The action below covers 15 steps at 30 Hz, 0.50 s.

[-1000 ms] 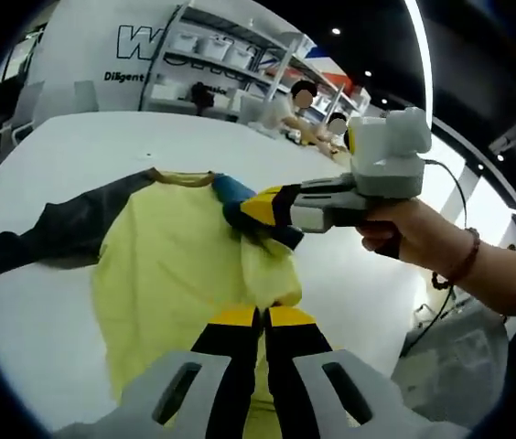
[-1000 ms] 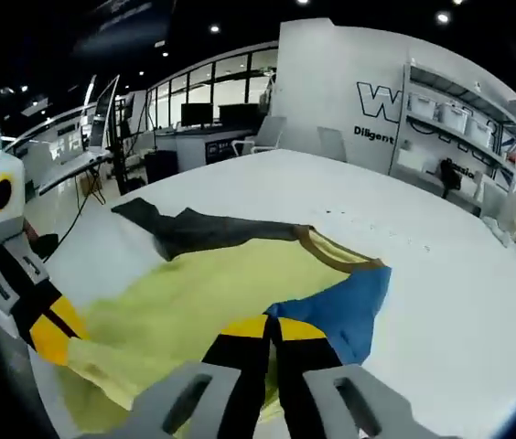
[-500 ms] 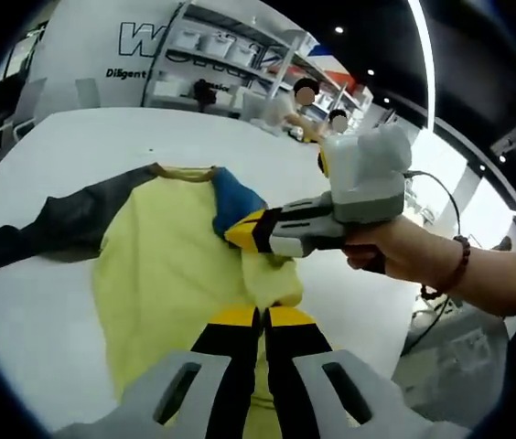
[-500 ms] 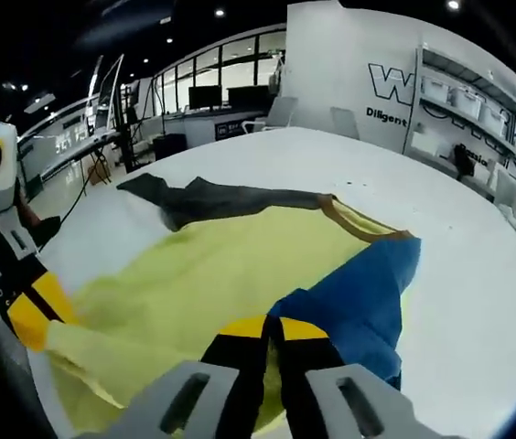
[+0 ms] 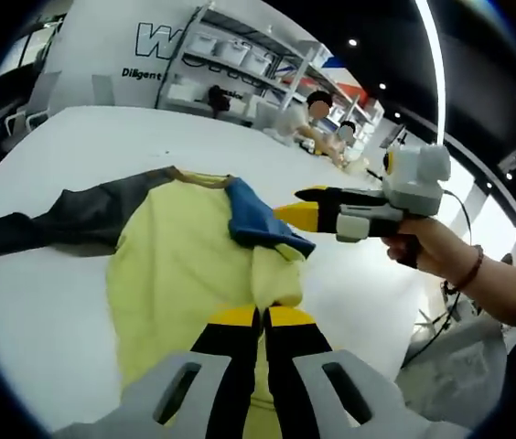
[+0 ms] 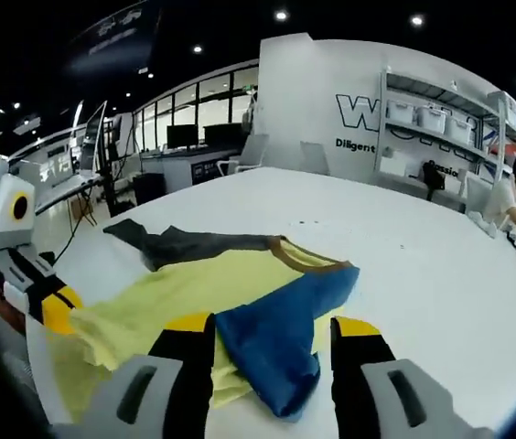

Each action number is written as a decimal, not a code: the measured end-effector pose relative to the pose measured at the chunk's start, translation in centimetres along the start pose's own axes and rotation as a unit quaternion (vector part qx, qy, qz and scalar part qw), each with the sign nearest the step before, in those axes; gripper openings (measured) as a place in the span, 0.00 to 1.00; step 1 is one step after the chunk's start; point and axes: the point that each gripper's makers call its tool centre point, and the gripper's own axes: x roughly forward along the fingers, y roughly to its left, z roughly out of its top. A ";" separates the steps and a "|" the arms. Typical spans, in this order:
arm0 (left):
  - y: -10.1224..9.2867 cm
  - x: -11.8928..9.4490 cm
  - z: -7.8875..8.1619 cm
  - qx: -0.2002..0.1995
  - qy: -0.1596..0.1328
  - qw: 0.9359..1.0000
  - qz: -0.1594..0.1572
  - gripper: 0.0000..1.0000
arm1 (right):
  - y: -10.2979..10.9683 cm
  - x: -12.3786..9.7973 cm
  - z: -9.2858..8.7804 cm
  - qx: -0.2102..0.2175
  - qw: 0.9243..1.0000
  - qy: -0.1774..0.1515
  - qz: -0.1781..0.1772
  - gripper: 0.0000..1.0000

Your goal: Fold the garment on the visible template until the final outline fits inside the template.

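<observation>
The left hand-held gripper [image 5: 260,315] is clamped on a bunched fold of the yellow garment [image 5: 185,265], jaws pressed together. The right hand-held gripper [image 6: 274,325] stands with jaws apart, the blue sleeve [image 6: 281,325] lying loose between them. The garment sprawls on the white worktop [image 6: 423,274], its dark sleeve [image 5: 66,219] stretched away. It looks light, limp and prone to slump; seams or hem corners seem the best holds.
</observation>
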 end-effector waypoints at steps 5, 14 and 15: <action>1.1 -0.4 0.2 -0.015 -0.007 1.000 0.020 0.00 | 0.1 -0.2 -2.4 0.033 0.999 0.028 0.030 0.45; 1.4 -0.4 0.2 -0.027 -0.010 0.999 0.025 0.00 | -0.9 -0.2 -5.9 0.122 0.990 0.067 0.008 0.20; 1.4 -0.4 0.1 -0.027 -0.009 0.999 0.025 0.00 | -1.1 -0.1 -6.1 0.120 0.990 0.070 0.004 0.17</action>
